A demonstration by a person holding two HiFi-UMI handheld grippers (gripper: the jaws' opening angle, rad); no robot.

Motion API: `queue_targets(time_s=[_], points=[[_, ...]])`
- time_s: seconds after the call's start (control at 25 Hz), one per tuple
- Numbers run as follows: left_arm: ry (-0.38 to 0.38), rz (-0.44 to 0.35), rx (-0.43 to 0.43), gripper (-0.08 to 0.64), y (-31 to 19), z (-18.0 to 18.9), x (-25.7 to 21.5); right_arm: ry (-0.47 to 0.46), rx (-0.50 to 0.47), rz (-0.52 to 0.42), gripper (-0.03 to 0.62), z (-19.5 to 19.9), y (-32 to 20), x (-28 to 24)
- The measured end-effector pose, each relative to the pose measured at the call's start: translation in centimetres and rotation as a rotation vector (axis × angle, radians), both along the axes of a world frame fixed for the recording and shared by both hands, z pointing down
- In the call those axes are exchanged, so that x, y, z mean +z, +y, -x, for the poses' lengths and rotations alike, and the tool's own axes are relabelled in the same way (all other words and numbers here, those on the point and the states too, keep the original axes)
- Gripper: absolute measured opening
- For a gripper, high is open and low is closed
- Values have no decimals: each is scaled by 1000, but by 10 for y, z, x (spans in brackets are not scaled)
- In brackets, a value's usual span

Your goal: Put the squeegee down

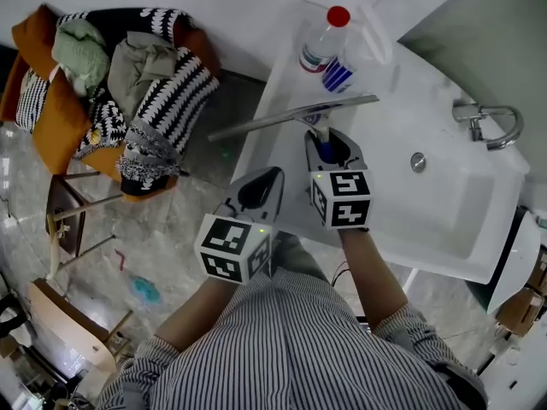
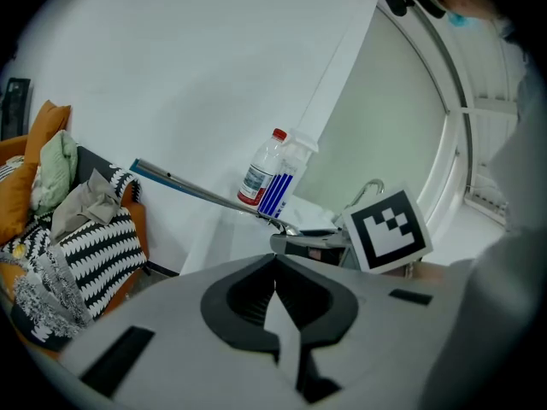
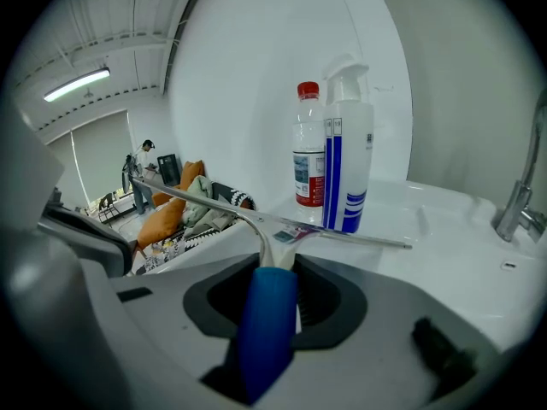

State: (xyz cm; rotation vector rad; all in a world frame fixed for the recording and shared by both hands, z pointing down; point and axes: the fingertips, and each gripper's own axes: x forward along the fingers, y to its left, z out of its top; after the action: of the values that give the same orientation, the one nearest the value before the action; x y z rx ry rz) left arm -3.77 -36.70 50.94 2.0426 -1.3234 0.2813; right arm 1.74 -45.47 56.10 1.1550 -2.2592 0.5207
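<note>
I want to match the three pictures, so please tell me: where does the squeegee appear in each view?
Head view: squeegee at upper centre, its blade slanting up to the right.
Left gripper view: squeegee at centre, a thin bar slanting down to the right.
Right gripper view: squeegee at bottom centre, blue handle nearest, blade across the middle.
Shared landmark: red-capped bottle, just beyond the blade.

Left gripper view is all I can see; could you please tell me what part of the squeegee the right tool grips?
Observer: The right tool is shut on the squeegee, on its blue handle.
Operator: Thank you. Is the blade above the basin?
Observer: No; in the head view the blade lies left of the basin, one end past the counter's edge.
Operator: What shows in the basin?
Observer: A round drain.
</note>
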Motion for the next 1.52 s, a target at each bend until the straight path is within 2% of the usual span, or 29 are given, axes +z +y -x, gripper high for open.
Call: queue_targets(time_s=[0.32, 1.52], points=[[3, 9, -6, 14, -1, 3, 2, 18, -17, 47, 114, 4, 2, 10], [-5, 28, -51, 14, -11, 23, 15, 51, 1, 122, 120, 13, 0, 39]])
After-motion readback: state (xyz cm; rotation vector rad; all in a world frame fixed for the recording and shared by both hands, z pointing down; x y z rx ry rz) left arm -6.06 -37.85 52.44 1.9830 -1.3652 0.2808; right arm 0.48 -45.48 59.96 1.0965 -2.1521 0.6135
